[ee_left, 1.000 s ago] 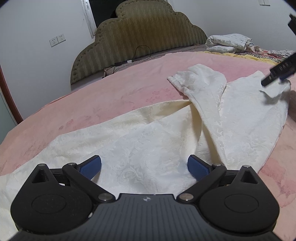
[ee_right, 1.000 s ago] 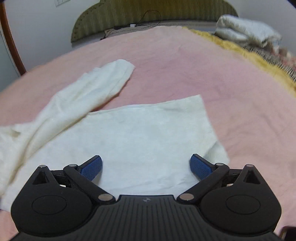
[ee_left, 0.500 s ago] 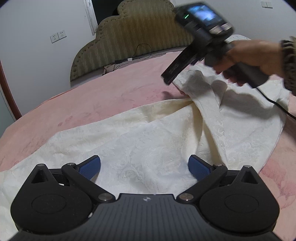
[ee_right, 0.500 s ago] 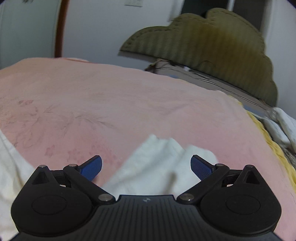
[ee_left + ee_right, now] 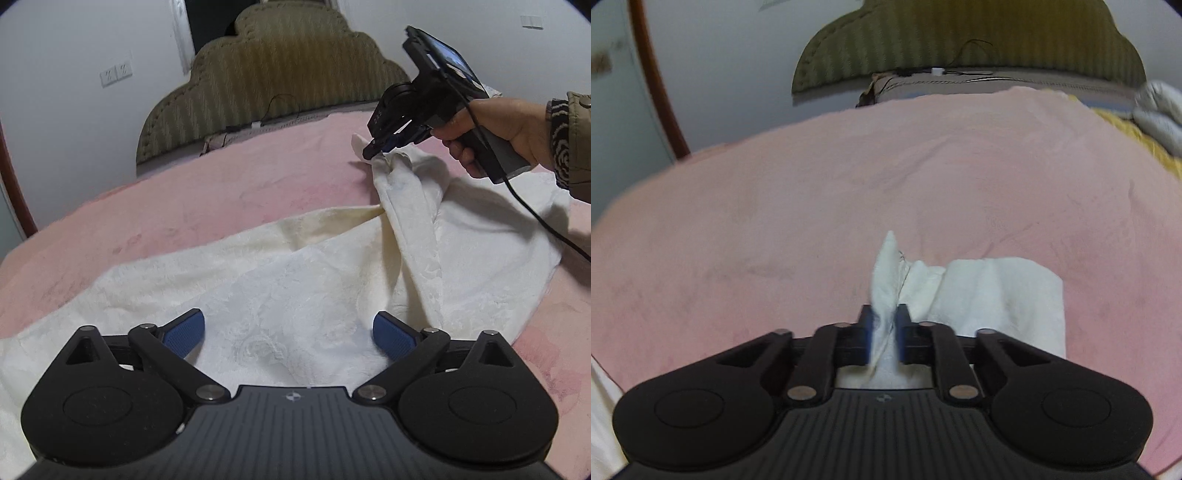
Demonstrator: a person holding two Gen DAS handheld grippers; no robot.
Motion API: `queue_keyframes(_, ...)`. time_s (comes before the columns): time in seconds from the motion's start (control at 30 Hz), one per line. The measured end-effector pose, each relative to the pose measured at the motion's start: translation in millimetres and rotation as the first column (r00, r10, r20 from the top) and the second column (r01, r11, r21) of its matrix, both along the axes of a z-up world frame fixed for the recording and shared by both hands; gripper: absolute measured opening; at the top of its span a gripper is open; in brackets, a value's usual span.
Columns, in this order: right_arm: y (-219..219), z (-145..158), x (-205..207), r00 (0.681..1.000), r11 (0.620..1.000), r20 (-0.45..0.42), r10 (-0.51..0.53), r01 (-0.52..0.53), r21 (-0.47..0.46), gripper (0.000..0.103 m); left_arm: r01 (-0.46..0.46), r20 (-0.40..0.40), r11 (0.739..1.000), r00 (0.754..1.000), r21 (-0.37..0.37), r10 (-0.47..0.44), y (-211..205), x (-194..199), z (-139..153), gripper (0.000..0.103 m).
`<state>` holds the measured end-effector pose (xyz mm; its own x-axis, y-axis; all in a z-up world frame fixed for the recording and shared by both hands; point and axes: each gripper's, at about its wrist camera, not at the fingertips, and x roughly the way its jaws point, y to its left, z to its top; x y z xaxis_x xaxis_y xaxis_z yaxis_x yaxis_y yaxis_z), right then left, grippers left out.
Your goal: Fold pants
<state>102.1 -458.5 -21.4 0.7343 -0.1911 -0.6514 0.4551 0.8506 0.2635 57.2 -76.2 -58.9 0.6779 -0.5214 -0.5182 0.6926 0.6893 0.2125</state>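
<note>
Cream white pants (image 5: pixel 295 295) lie spread over the pink bedspread (image 5: pixel 221 192). My left gripper (image 5: pixel 288 332) hovers low over the near part of the pants; its jaws are wide and closing, the cloth lies beneath them and the blue pads (image 5: pixel 184 332) do not press on it. At the far leg's end, my right gripper (image 5: pixel 373 151) is held by a hand (image 5: pixel 495 125). In the right wrist view the right gripper (image 5: pixel 884 321) is shut on a pinched fold of the leg hem (image 5: pixel 997 291), which bunches up between the pads.
An olive padded headboard (image 5: pixel 280 85) stands at the far end of the bed, with white walls behind. A black cable (image 5: pixel 535 214) trails from the right gripper across the pants. Folded bedding (image 5: pixel 1160 110) and a yellow blanket (image 5: pixel 1137 140) lie at the far right.
The right gripper swept left from the pant body to the far leg's end and shut on its hem. The left gripper stayed in place, its jaws slightly narrower.
</note>
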Motion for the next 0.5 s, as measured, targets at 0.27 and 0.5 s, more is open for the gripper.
queue_keyframes(0.27,-13.7,27.7,-128.6,0.956,0.981,0.252,-0.148,0.109,0.160,0.010,0.311,0.024,0.945,0.950,-0.103,-0.311,-20.0,-42.0,27.3,0.100)
queue_keyframes(0.5,-34.9,4.5,-198.8,0.937,0.943,0.231,-0.263,0.199,0.267,0.010,0.303,0.007,0.947,0.952,0.104,-0.306,-98.5,-46.4,-1.1,0.085)
